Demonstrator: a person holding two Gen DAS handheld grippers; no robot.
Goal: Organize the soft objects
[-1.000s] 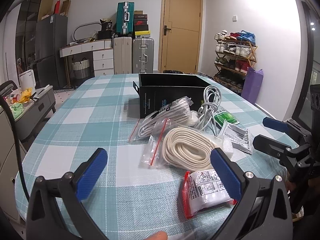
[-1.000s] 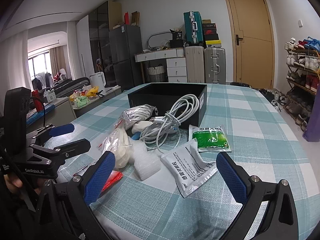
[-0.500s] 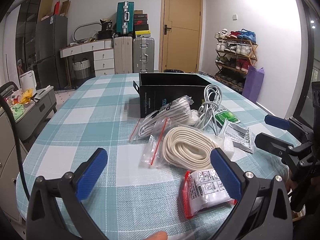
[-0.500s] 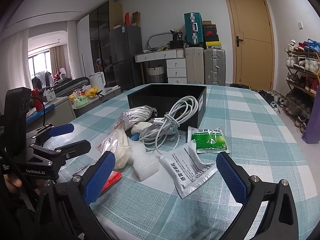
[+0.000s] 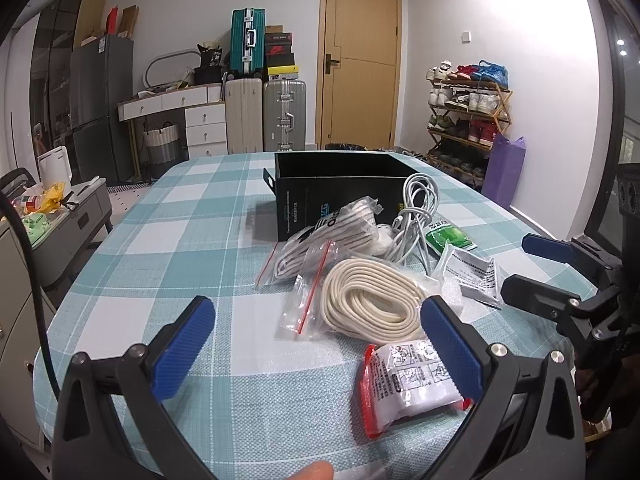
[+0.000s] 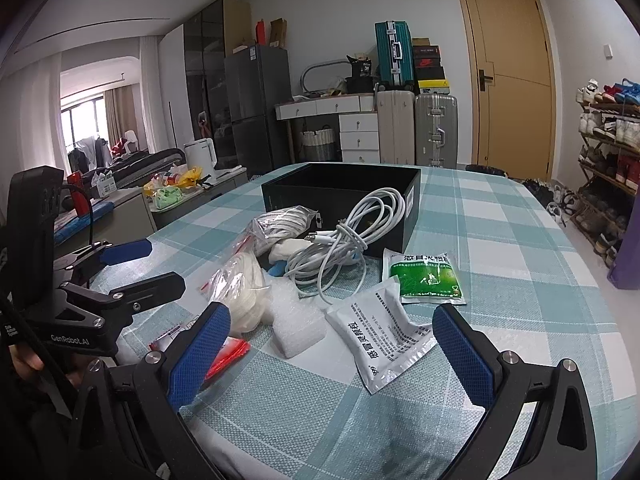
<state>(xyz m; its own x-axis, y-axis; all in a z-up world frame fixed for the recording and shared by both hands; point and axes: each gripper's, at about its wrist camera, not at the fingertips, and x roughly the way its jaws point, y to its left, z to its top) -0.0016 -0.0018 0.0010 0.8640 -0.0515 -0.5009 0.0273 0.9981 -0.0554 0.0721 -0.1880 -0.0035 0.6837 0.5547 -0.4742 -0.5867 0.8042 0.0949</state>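
Note:
A black open box stands mid-table. In front of it lie a bagged white rope, a white cable bundle, a cream coil in a zip bag, a green packet, a silver packet, a white foam piece and a red-edged white pack. My left gripper hovers open just short of the cream coil and the red-edged pack. My right gripper is open over the silver packet, nothing between its fingers.
The table wears a teal and white checked cloth. Beyond it are suitcases, a white drawer desk, a wooden door and a shoe rack. A grey cabinet stands to the left.
Both grippers have drifted very slightly; the objects on the table have not moved, and both grippers stay open.

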